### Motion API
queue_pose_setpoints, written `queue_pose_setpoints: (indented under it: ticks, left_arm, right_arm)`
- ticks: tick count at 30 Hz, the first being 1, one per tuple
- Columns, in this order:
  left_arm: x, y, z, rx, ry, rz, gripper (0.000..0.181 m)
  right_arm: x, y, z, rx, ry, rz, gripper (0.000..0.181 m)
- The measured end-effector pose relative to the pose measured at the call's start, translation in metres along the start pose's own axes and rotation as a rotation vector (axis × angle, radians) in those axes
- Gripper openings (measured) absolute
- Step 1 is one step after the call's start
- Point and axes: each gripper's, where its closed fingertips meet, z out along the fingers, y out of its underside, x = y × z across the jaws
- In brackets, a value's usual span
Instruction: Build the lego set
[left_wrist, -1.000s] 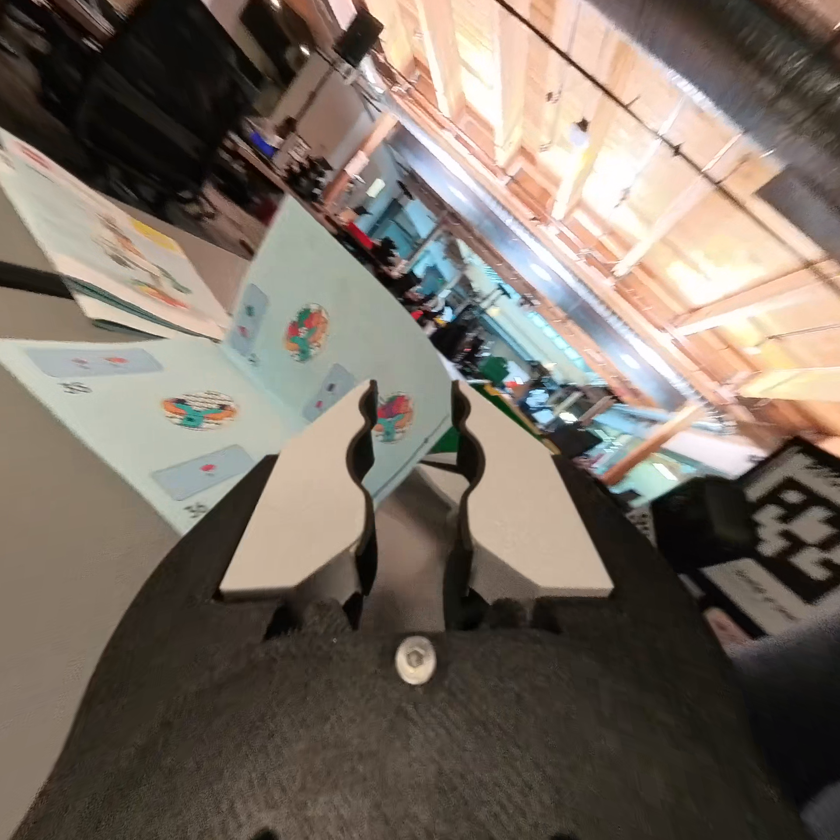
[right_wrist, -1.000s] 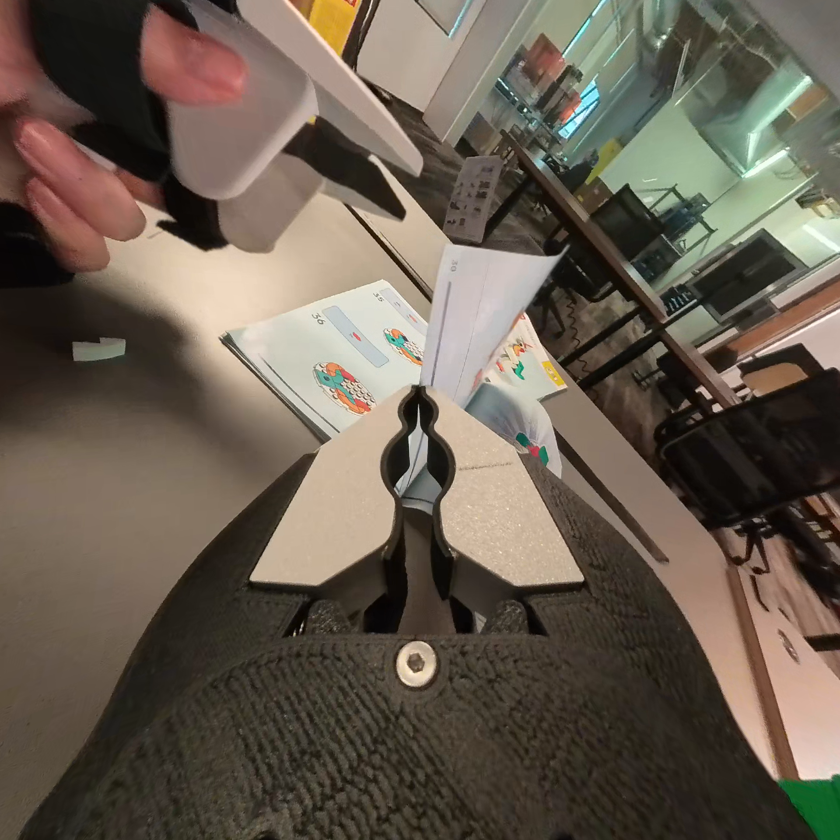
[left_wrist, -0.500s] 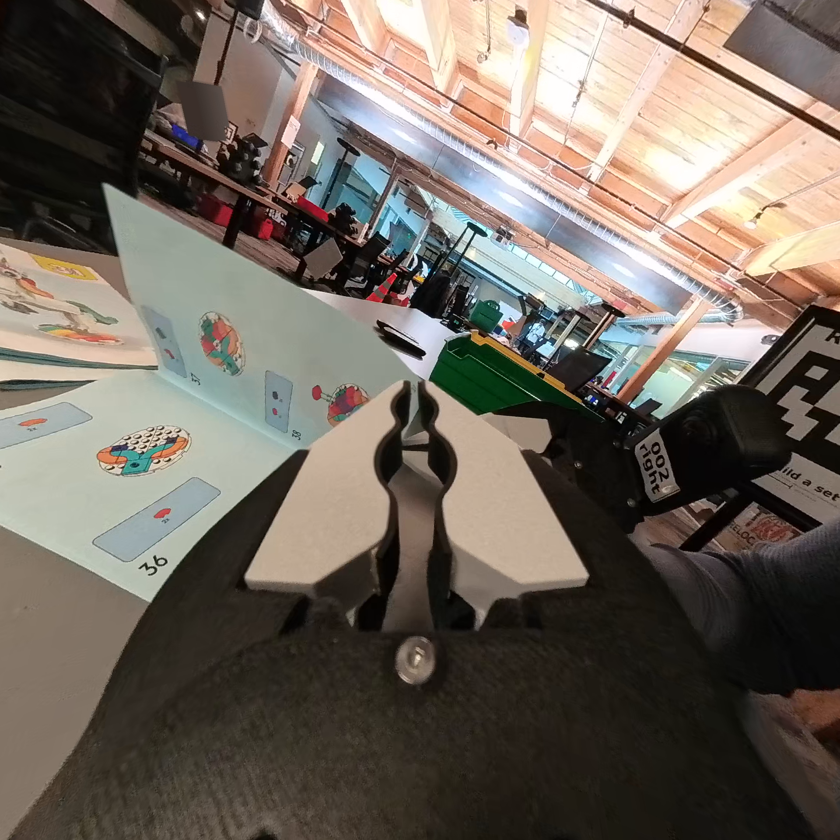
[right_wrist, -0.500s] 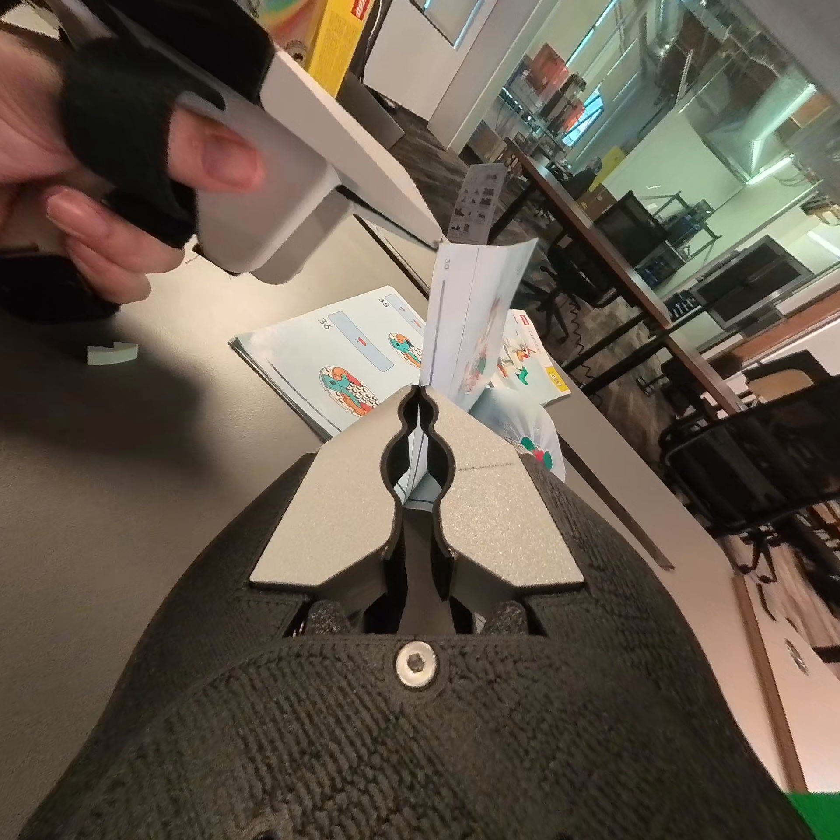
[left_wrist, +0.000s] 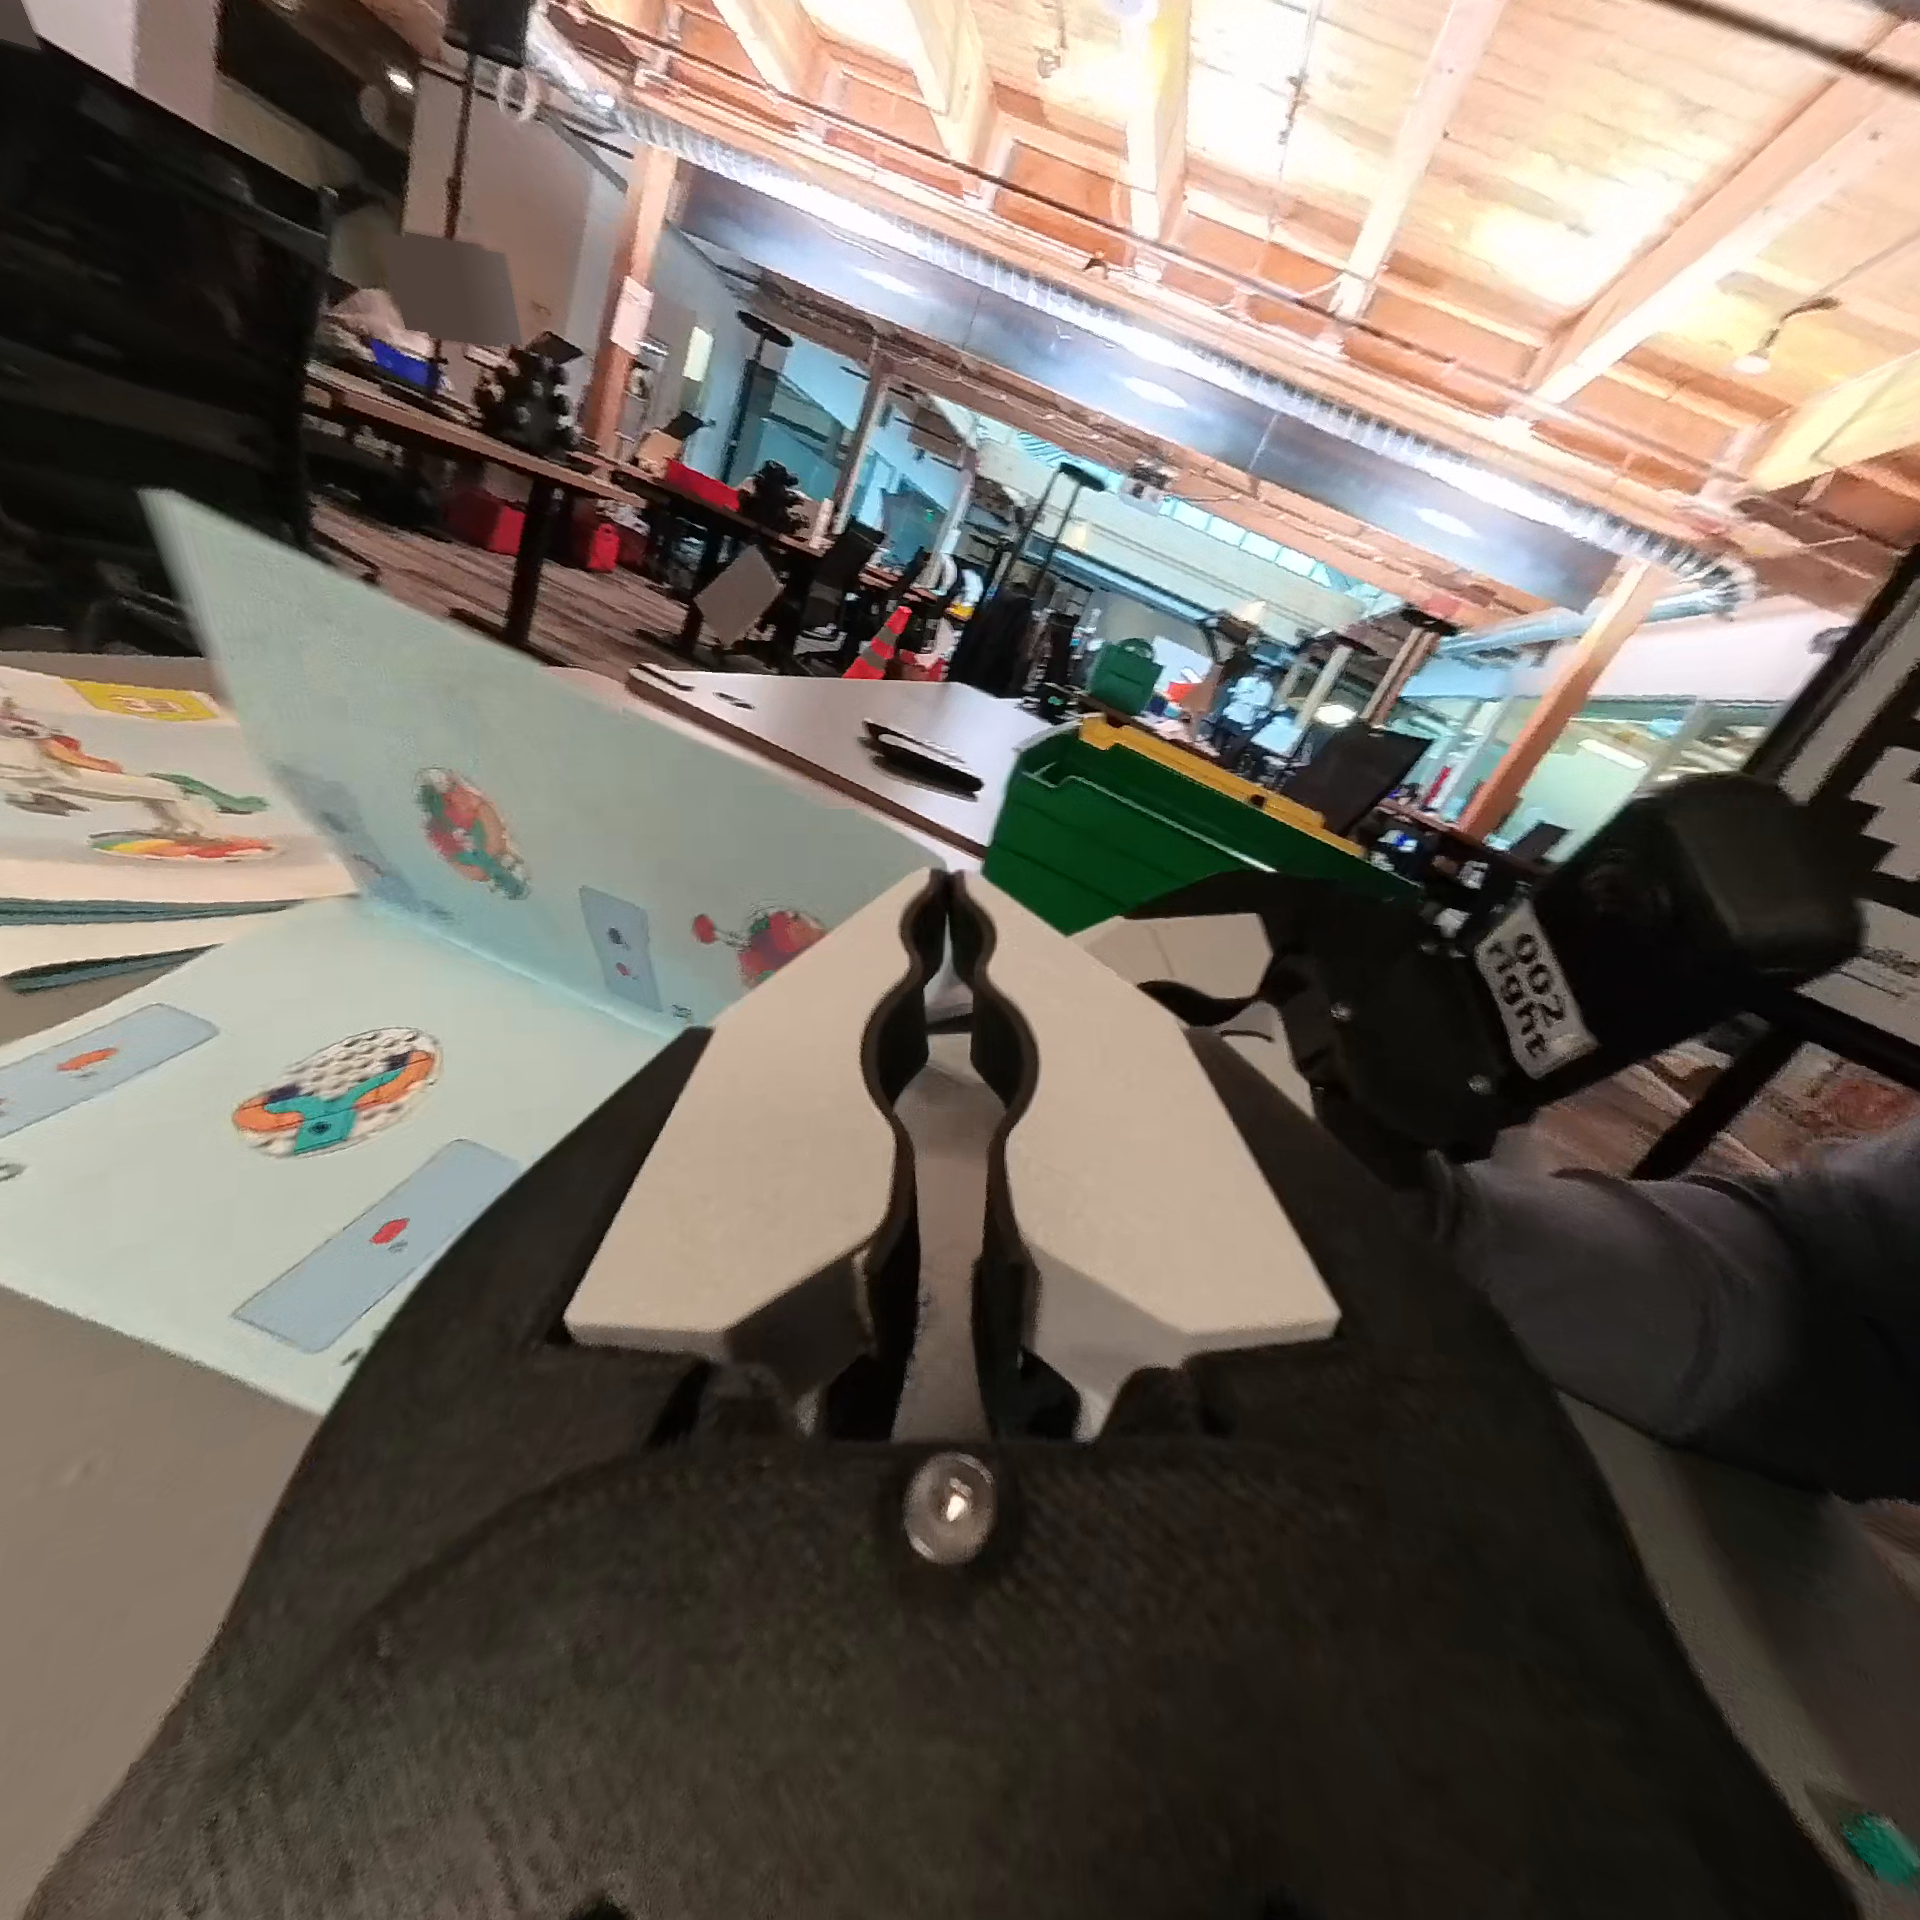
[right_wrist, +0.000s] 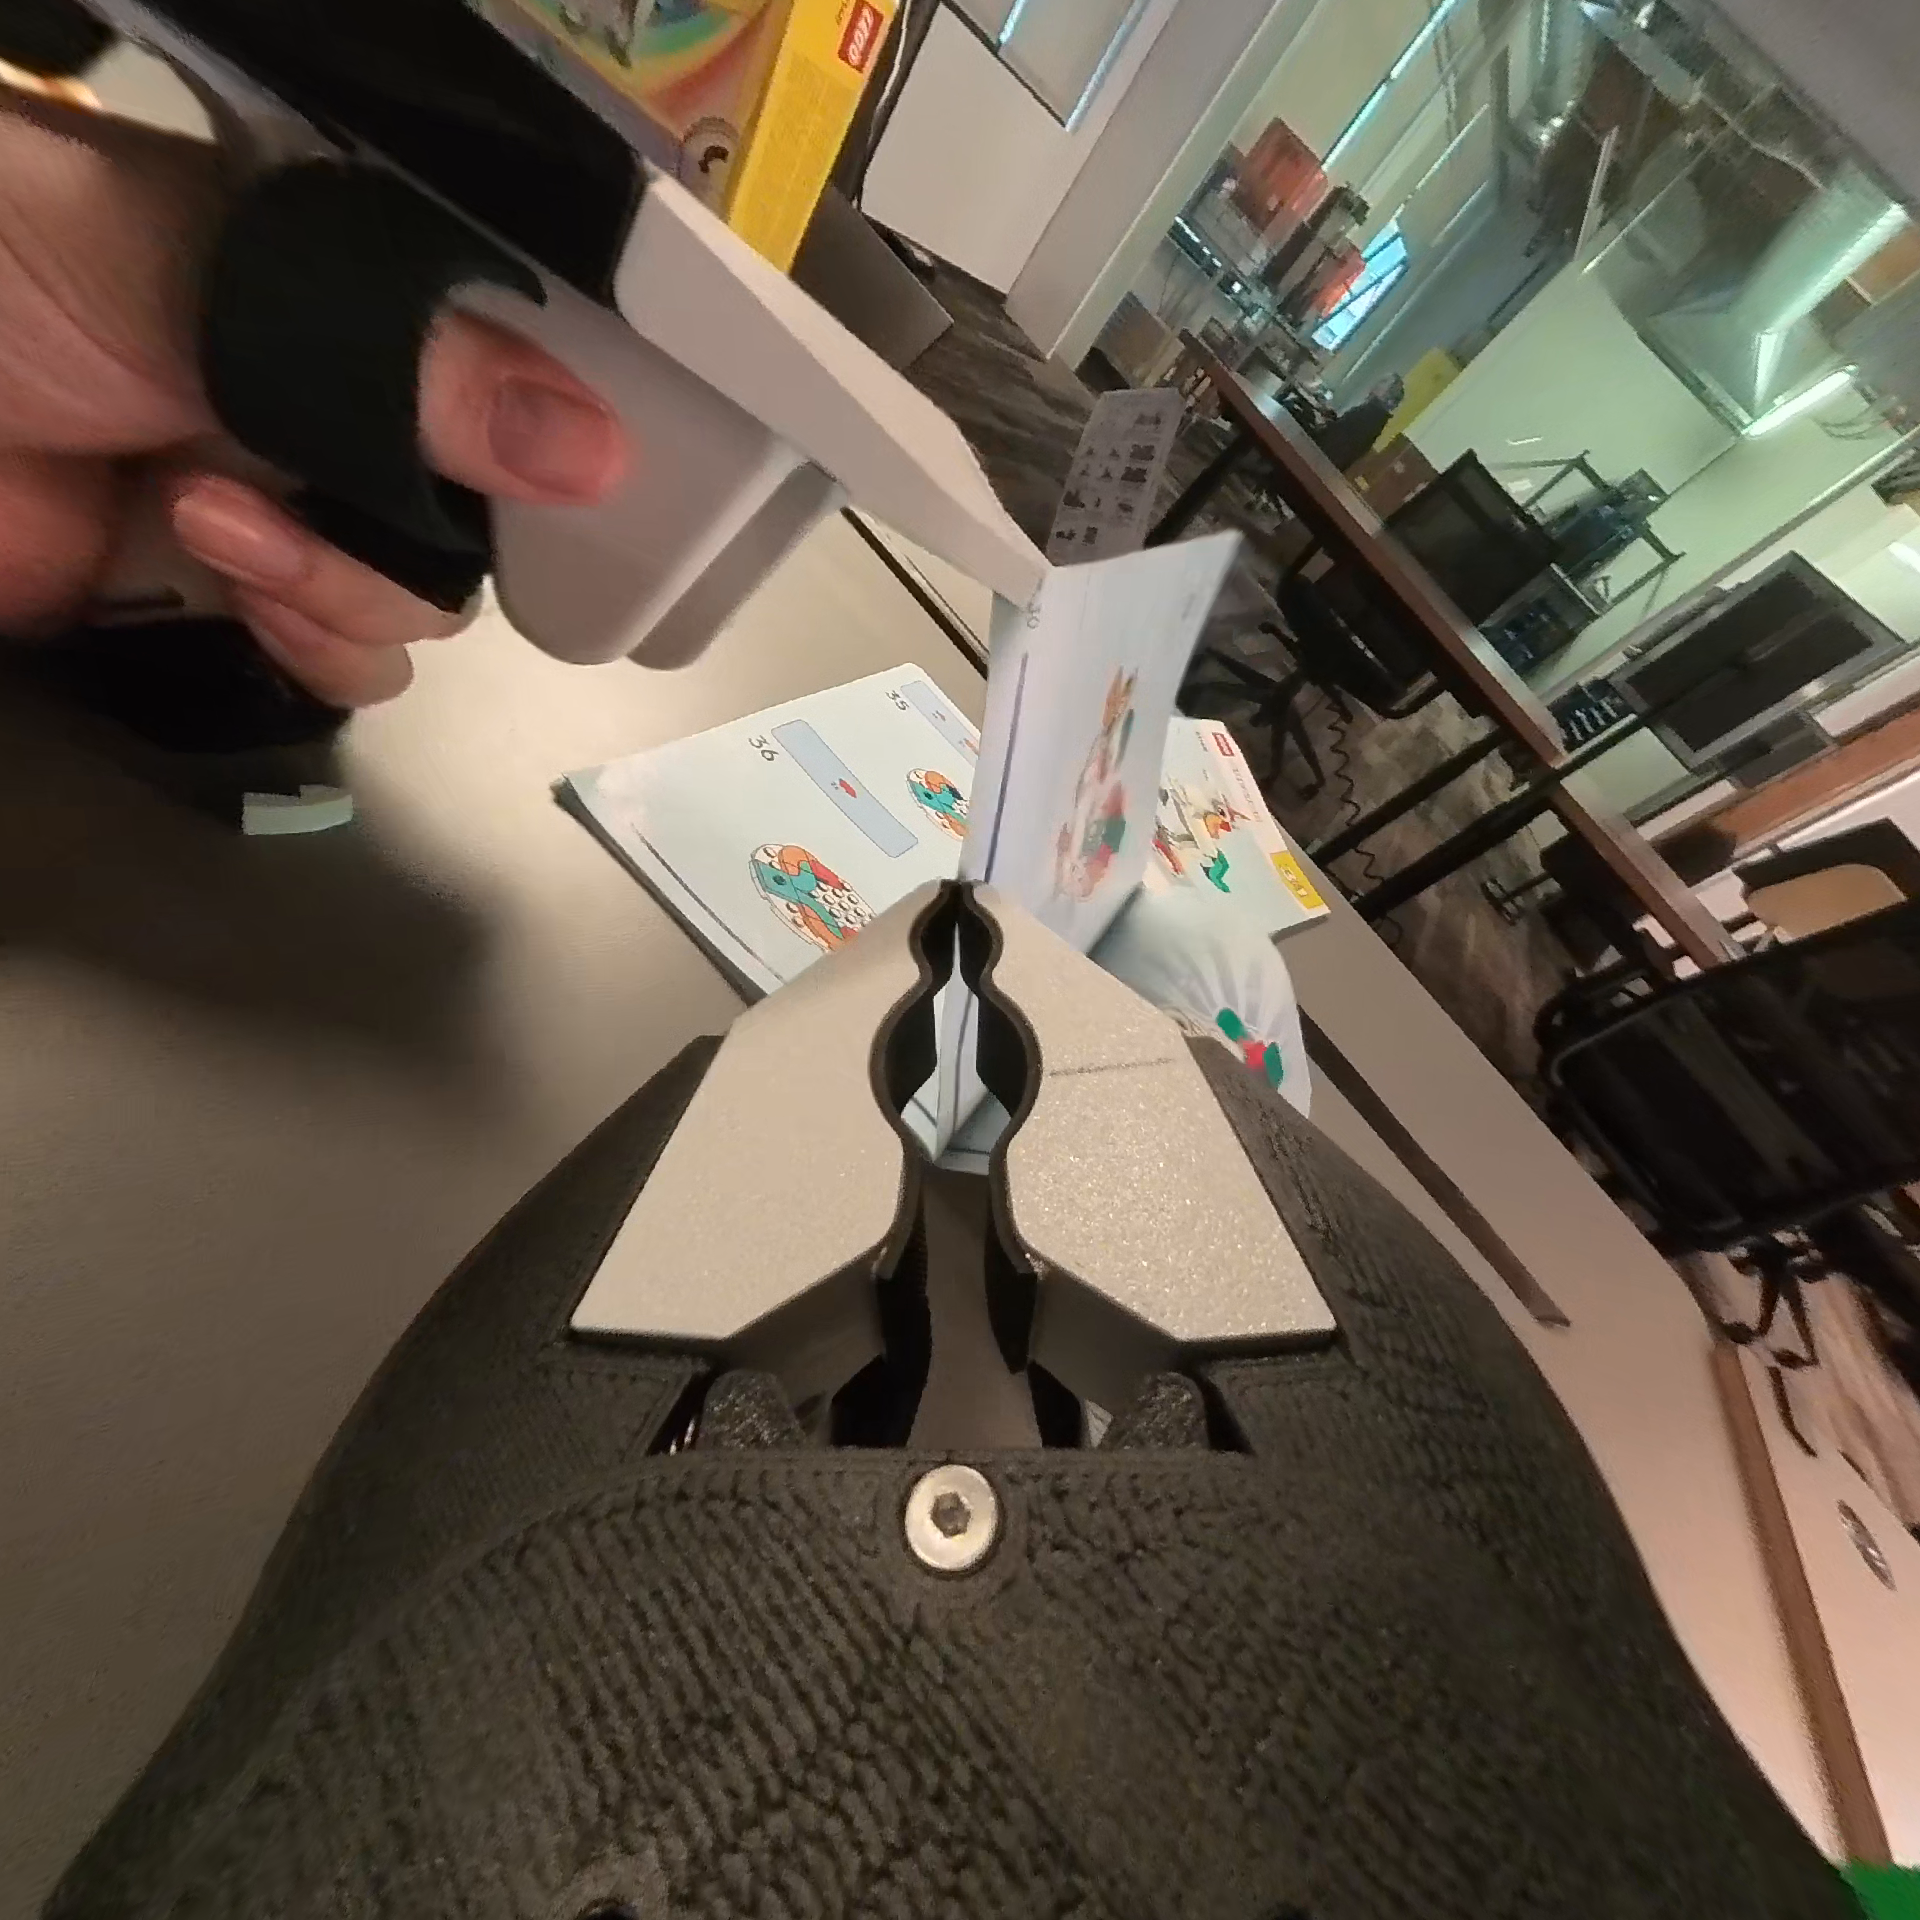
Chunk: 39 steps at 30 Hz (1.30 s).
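1. My right gripper has its jaws clamped on the bottom edge of a lifted page; I judge this a page turn, not building.
2. My left gripper is closed on nothing, its tip touching the page's top corner.
3. Next: lay the page over without tearing.
4. The pale-blue instruction booklet lies open on the table.

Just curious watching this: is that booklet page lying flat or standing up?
Standing up. The page rises from the open booklet, its lower edge pinched in the shut right gripper.
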Motion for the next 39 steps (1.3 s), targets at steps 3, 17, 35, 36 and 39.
queue_pose_setpoints:
  ticks: [3,17,35,36,39]
  left_arm:
    - [0.008,-0.005,-0.002,0.032,0.078,-0.046,0.000]
    - [0.052,0.009,-0.001,-0.048,0.415,-0.198,0.000]
    - [0.060,0.008,-0.004,-0.046,0.479,-0.235,0.002]
    - [0.058,0.007,-0.005,-0.036,0.457,-0.213,0.002]
    - [0.052,0.008,-0.006,-0.042,0.388,-0.154,0.002]
  right_arm:
    - [-0.002,-0.010,-0.004,0.067,-0.025,0.016,0.000]
    - [-0.030,-0.045,-0.022,0.301,-0.215,0.058,0.025]
    - [-0.033,-0.049,-0.028,0.356,-0.275,0.109,0.022]
    - [-0.031,-0.050,-0.029,0.365,-0.275,0.122,0.020]
    - [-0.025,-0.051,-0.032,0.391,-0.292,0.203,0.017]
